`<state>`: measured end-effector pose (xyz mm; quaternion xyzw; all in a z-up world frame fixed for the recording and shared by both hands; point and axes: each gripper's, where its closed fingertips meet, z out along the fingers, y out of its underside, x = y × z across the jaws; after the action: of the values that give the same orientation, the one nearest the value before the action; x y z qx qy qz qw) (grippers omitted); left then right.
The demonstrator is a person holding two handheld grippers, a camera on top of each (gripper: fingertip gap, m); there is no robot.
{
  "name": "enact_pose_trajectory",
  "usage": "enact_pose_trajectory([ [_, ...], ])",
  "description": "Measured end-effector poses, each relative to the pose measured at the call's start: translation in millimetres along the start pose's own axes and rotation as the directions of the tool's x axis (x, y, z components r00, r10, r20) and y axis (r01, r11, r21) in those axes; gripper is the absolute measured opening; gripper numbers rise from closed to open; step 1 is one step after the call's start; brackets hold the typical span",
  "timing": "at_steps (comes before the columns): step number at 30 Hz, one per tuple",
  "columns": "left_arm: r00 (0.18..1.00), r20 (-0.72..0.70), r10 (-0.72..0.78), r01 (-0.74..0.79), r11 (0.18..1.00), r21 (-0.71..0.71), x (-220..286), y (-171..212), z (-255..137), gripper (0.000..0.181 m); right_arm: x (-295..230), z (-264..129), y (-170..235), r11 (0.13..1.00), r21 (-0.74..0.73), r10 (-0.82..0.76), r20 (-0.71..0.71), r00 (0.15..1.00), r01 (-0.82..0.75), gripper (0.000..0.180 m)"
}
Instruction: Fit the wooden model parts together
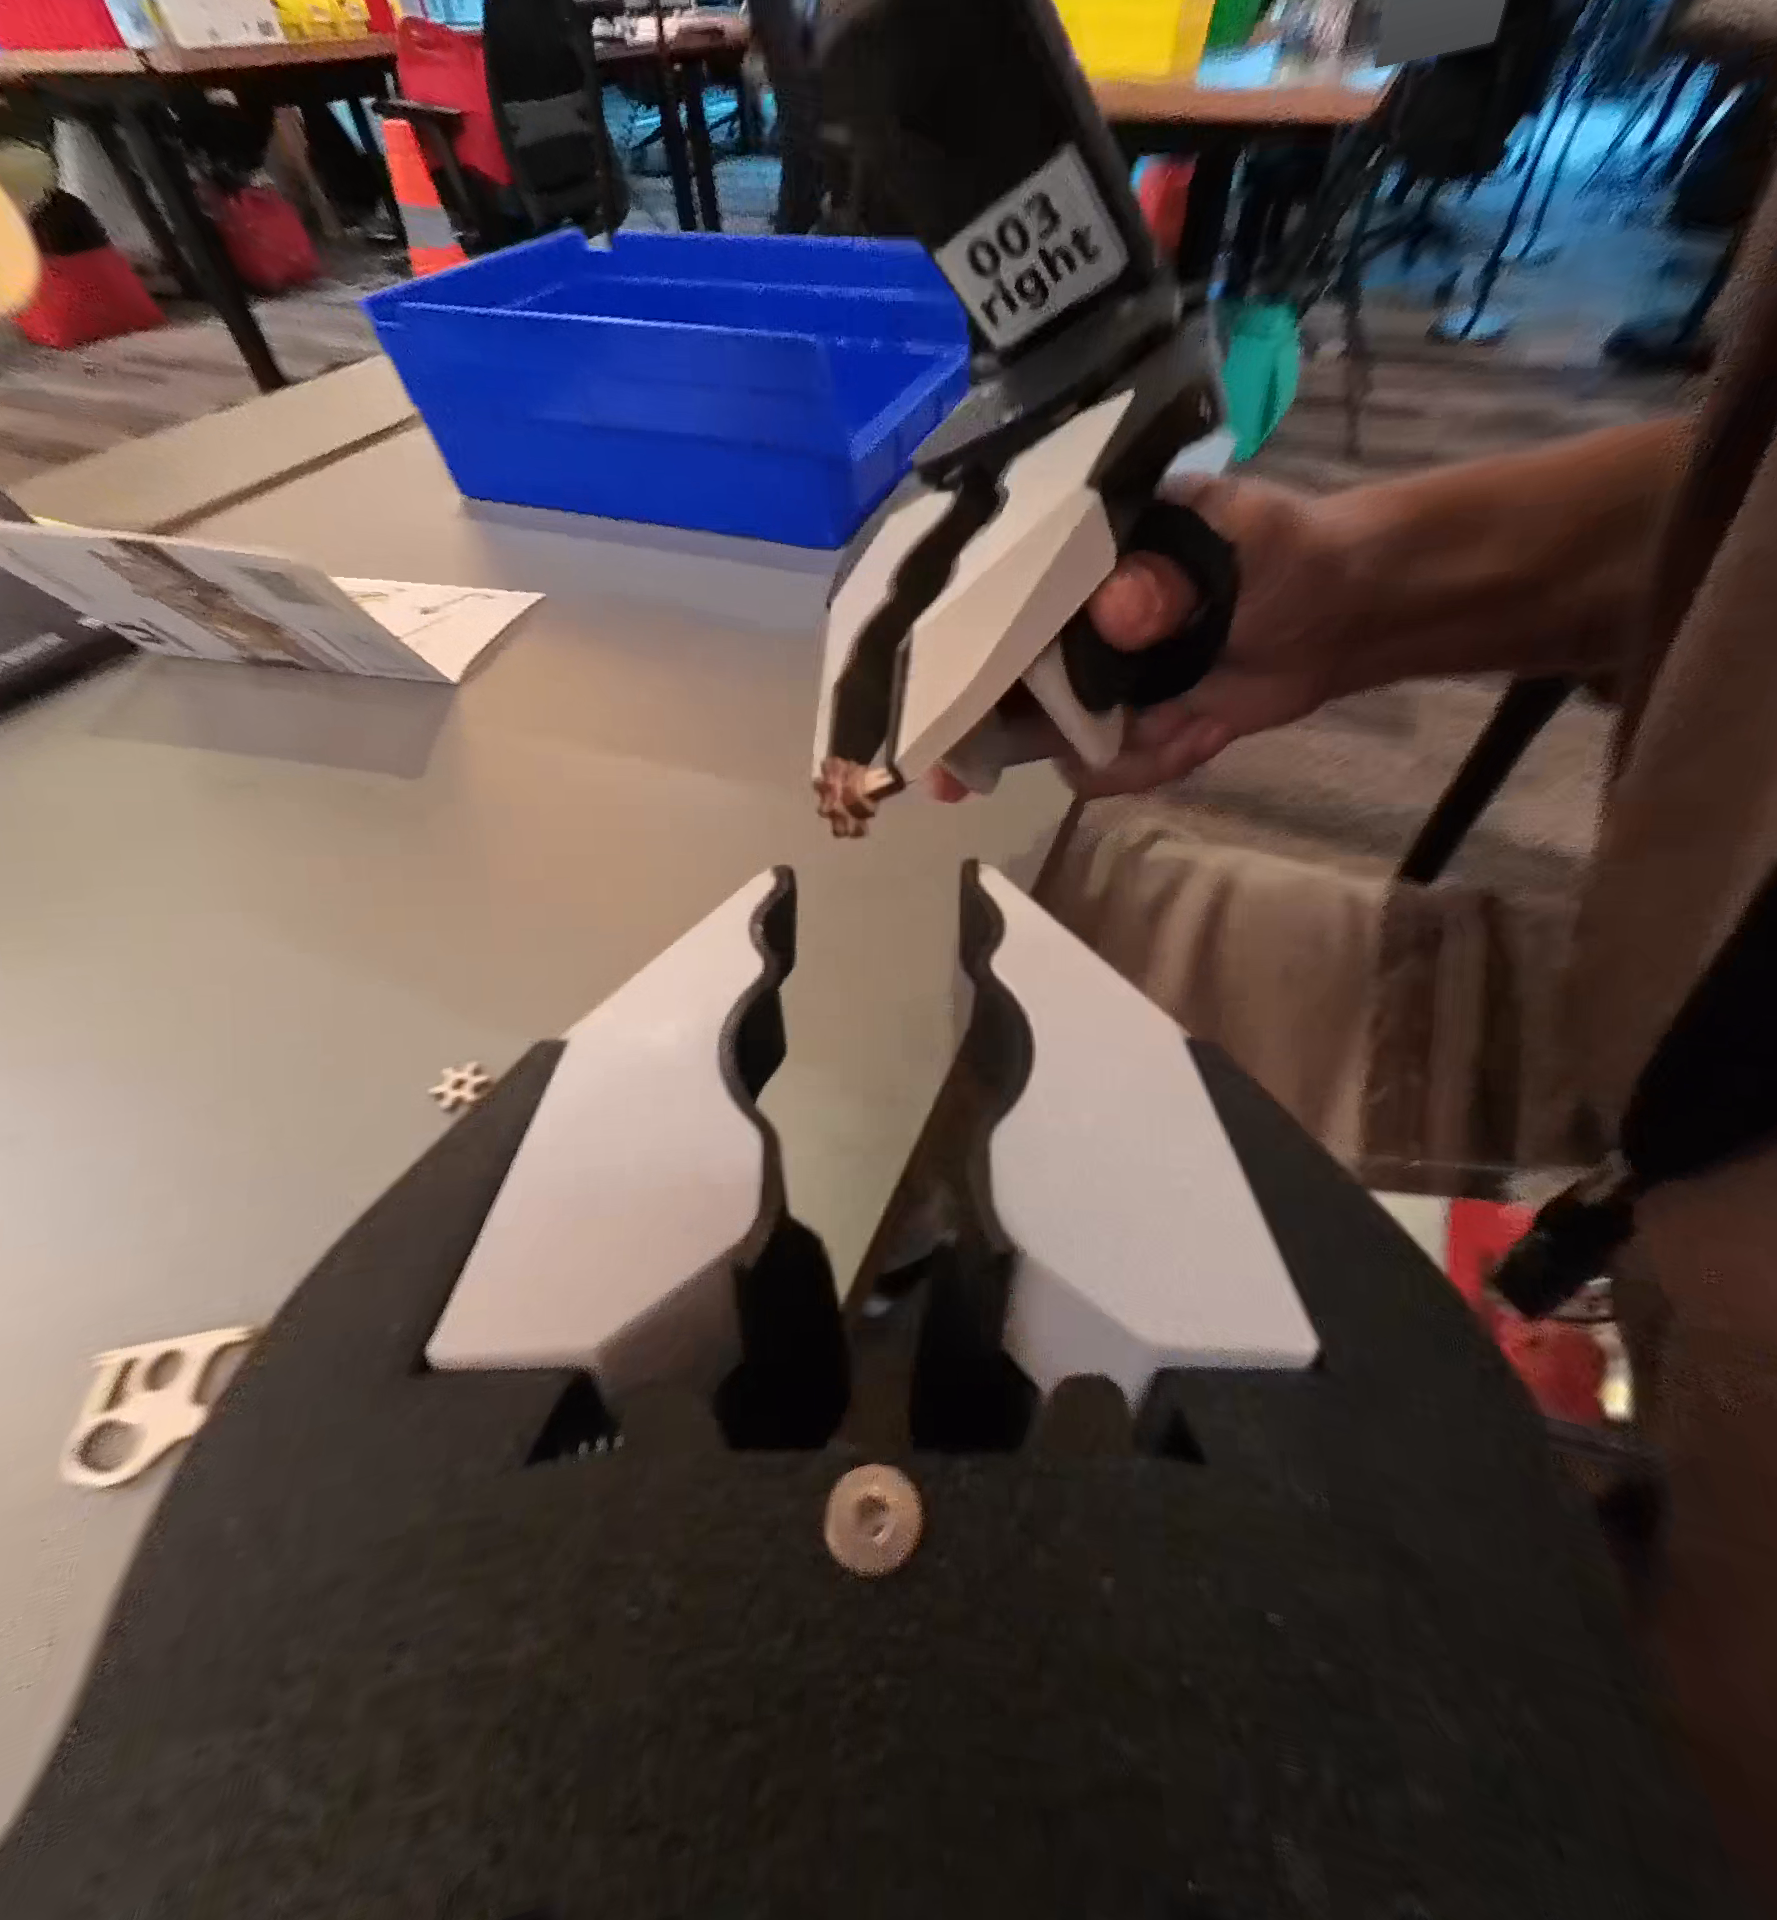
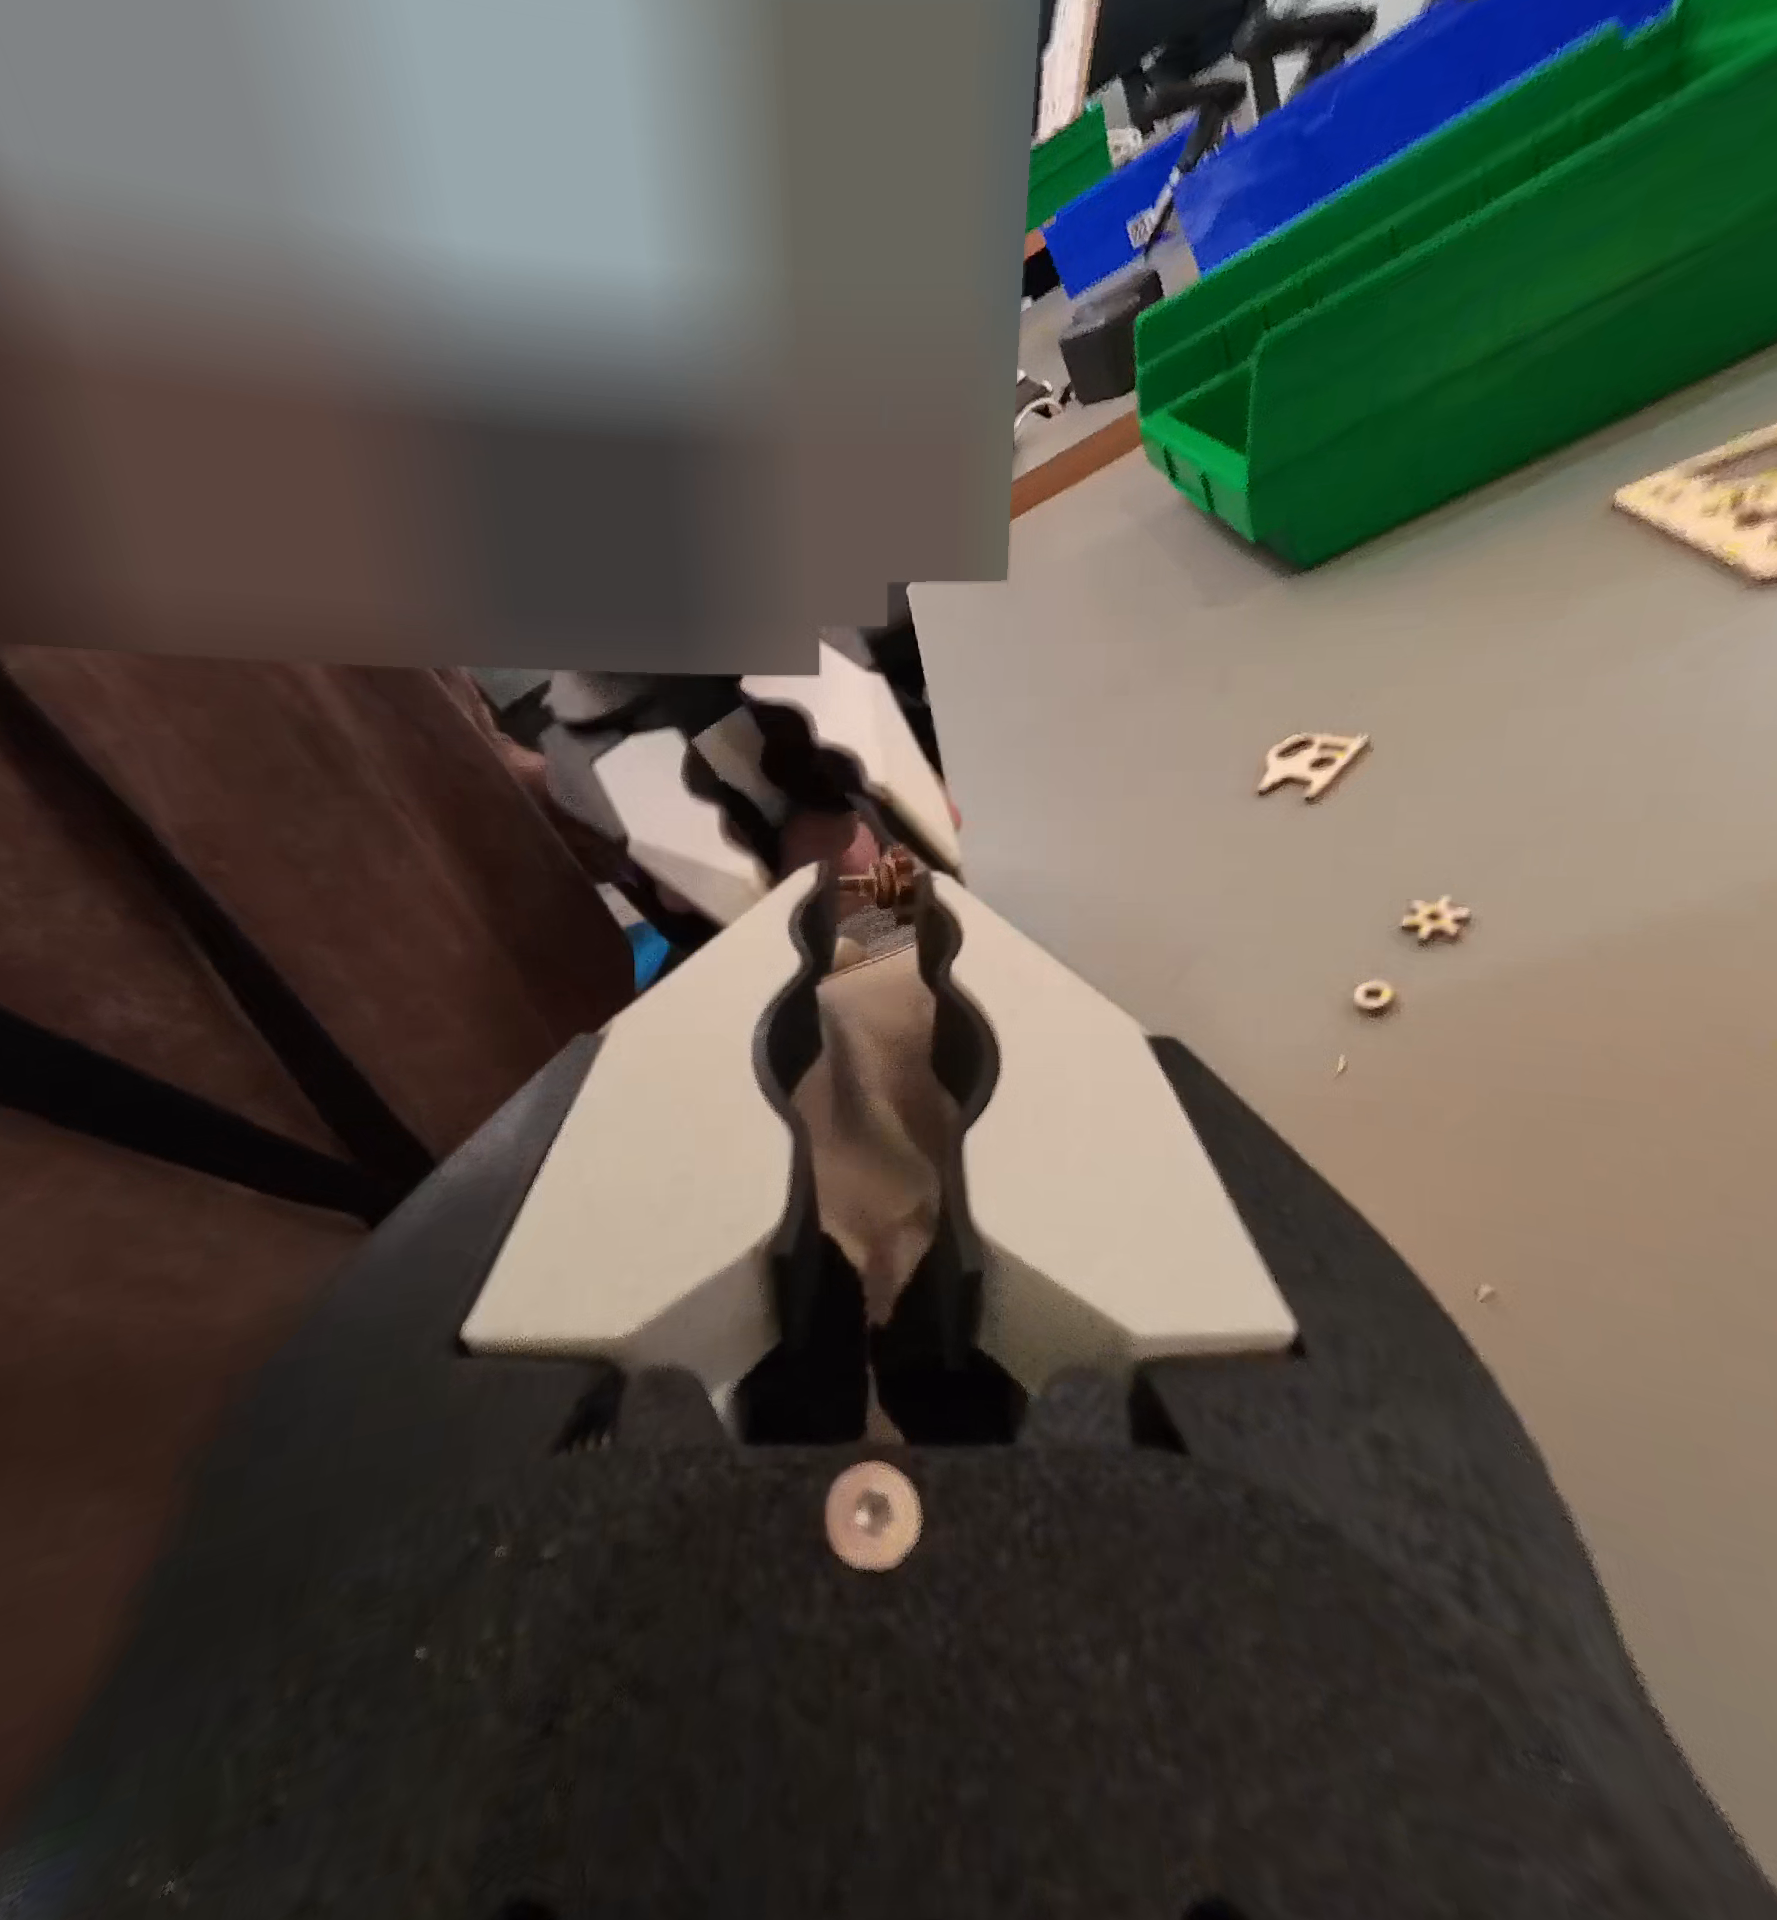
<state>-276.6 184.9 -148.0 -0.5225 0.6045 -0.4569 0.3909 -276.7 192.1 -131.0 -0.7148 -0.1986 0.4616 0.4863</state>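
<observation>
Wooden gear assembly: small brown toothed wooden gear piece (image 1: 851,802), pinched at my right gripper's (image 1: 858,774) tips, above the grey table (image 1: 292,883).
Left gripper: mine (image 1: 879,883) is spread, holding nothing, just below the gear.
Loose parts: pale star-shaped gear (image 2: 1435,918), small ring (image 2: 1373,996), flat cut-out plate (image 2: 1310,765) on the table.
Bins: blue plastic bin (image 1: 676,395) behind.

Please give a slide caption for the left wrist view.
Right tongs pinch a small wooden gear above open left tongs.
</observation>
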Motion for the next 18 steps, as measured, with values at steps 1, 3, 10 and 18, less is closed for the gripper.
enact_pose_trajectory([
  [1, 0.998, -0.023, -0.058, 0.059, 0.998, 0.036, -0.1, -5.4, -2.1, 0.029, -2.7, -1.3, -1.8, 0.999, 0.009, -0.045, 0.003, 0.999, 0.045, 0.014],
  [3, 0.983, -0.085, -0.162, 0.171, 0.98, 0.1, 1.0, -18.1, -4.9, 0.028, -7.6, -1.6, -5.4, 0.994, 0.029, -0.103, 0.008, 0.995, 0.103, 0.014],
  [10, 0.981, -0.114, -0.156, 0.172, 0.974, 0.145, 11.0, -29.4, -6.8, 0.012, -20.2, 0.4, -12.7, 0.974, 0.061, -0.219, 0.002, 0.976, 0.218, 0.014],
  [18, 0.994, -0.057, -0.097, 0.105, 0.981, 0.165, 12.4, -33.2, -9.0, 0.005, -27.6, 2.1, -15.5, 0.942, 0.026, -0.333, -0.045, 0.942, 0.335, 0.014],
])
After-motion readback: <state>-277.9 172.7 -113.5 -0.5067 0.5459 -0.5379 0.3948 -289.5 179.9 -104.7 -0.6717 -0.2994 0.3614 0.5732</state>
